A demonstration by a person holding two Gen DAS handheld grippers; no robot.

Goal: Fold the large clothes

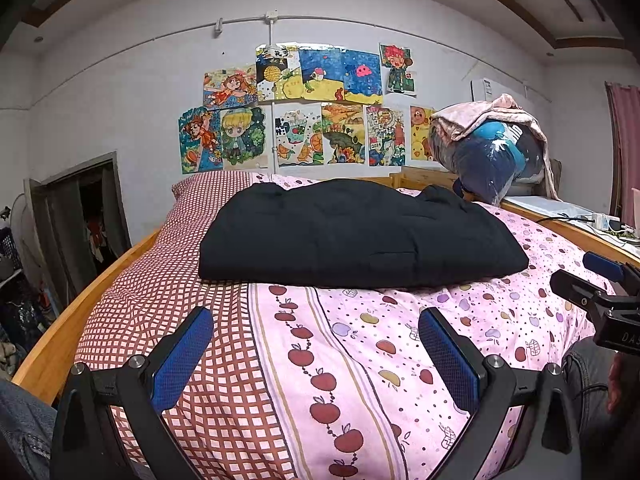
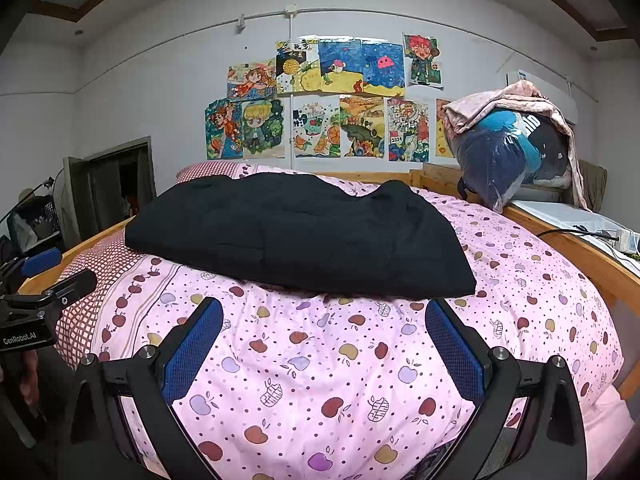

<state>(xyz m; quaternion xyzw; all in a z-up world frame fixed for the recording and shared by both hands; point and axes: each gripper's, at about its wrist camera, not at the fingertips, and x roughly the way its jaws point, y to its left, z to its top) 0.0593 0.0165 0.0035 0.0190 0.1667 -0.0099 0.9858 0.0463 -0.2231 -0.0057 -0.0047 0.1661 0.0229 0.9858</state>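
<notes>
A large black garment [image 1: 356,236] [image 2: 300,236] lies folded into a thick rectangle in the middle of the bed, on the pink apple-print quilt [image 1: 360,360] [image 2: 320,360]. My left gripper [image 1: 316,320] hovers open above the quilt, short of the garment's near edge, blue pads wide apart and holding nothing. My right gripper [image 2: 324,312] is also open, just in front of the garment's near right corner, and empty. Each gripper shows at the edge of the other's view: the right gripper [image 1: 592,284], the left gripper [image 2: 52,272].
A red checked sheet [image 1: 160,300] covers the bed's left side inside a wooden frame [image 1: 80,312]. A bagged bundle of bedding [image 1: 492,148] [image 2: 512,144] sits at the back right. Cables and a power strip [image 2: 624,240] lie on the right ledge. Drawings [image 2: 320,96] cover the wall.
</notes>
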